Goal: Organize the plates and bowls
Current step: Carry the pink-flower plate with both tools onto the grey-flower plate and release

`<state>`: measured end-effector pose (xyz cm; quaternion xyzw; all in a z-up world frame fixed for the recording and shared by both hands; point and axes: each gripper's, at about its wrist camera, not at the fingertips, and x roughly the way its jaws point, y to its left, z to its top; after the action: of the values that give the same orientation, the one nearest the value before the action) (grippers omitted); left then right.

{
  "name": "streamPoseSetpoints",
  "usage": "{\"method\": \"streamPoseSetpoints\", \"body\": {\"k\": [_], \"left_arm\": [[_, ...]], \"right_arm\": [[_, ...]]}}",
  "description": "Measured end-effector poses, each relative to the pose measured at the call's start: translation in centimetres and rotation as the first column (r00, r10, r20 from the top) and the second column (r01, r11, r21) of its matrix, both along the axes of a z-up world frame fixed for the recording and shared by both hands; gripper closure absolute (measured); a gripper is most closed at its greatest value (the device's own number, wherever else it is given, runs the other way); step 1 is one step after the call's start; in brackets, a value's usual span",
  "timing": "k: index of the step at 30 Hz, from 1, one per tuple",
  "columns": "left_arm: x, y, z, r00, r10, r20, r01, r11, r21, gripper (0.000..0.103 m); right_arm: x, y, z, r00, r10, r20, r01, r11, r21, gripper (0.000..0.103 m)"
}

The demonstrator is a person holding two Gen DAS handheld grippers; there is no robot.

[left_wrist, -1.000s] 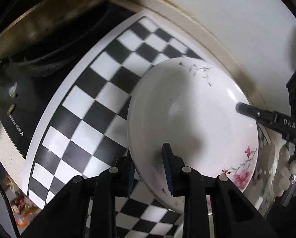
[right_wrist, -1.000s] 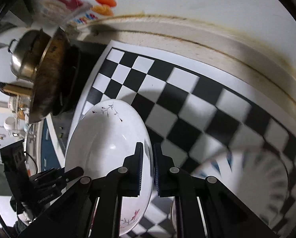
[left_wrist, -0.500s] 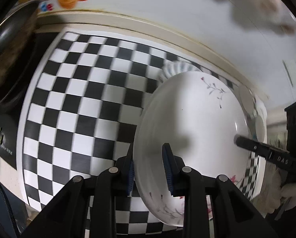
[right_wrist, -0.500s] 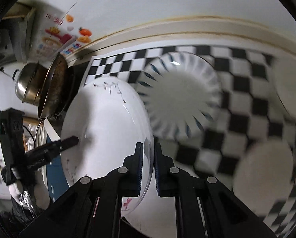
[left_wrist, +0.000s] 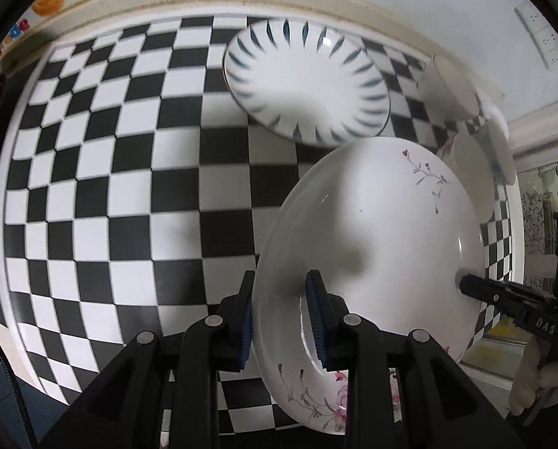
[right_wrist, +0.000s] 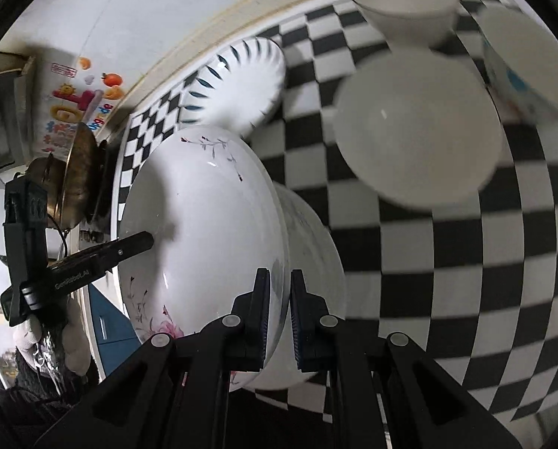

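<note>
Left wrist view: my left gripper (left_wrist: pixel 283 318) is clamped on the near rim of the floral plate (left_wrist: pixel 372 232), one blue pad under the rim and one inside the well. The plate is lifted and tilted over the checkered mat (left_wrist: pixel 129 187). On its far rim I see the right gripper (left_wrist: pixel 466 284) pinching too, so both hold the same plate from opposite sides.

Beyond the plate, near the wall, lies the striped plate (left_wrist: pixel 309 78), flat on the mat and close to the floral plate's upper edge. To its right are white bowls (left_wrist: pixel 451 89), partly hidden behind the floral plate and blurred; I cannot tell how many.

From the right wrist, my right gripper (right_wrist: pixel 279 314) has its jaws narrow around the floral plate (right_wrist: pixel 204 232) rim, and the left gripper (right_wrist: pixel 144 241) shows at the opposite edge. Three bowls crowd the right side: a large white bowl (right_wrist: pixel 417 131) nearest, a smaller bowl (right_wrist: pixel 406 3) by the wall, and a bowl with blue marks (right_wrist: pixel 526 71) at the edge. The striped plate (right_wrist: pixel 238 86) sits just behind the floral one. A wok (right_wrist: pixel 77 172) stands off the mat (right_wrist: pixel 447 262) at left.
</note>
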<state>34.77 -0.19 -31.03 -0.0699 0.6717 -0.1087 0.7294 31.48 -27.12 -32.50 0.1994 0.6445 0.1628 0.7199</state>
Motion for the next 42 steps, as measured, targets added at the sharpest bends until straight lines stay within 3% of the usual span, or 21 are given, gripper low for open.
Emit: {"method": "streamPoseSetpoints", "body": {"k": [6, 18, 27, 42], "left_arm": [[-0.3, 0.0, -1.6, 0.999, -0.019, -0.036, 0.020, 0.999, 0.028, 0.079], [-0.7, -0.5, -1.6, 0.999, -0.048, -0.017, 0.049, 0.994, 0.100, 0.080], [-0.6, -1.3, -2.6, 0.998, -0.039, -0.039, 0.043, 0.992, 0.119, 0.079], [-0.8, -2.7, -3.8, 0.997, -0.043, -0.057, 0.051, 0.987, 0.152, 0.079]], "right_arm": [[-1.6, -0.3, -1.9, 0.999, -0.016, -0.037, 0.016, 1.000, -0.012, 0.091], [-2.1, 1.0, -4.2, 0.994, 0.010, -0.105, -0.015, 0.999, -0.053, 0.091], [-2.3, 1.3, -4.6, 0.993, 0.013, -0.117, -0.022, 0.997, -0.075, 0.091], [-1.5, 1.6, -3.3, 0.990, -0.055, -0.127, 0.030, 0.981, -0.190, 0.089]]}}
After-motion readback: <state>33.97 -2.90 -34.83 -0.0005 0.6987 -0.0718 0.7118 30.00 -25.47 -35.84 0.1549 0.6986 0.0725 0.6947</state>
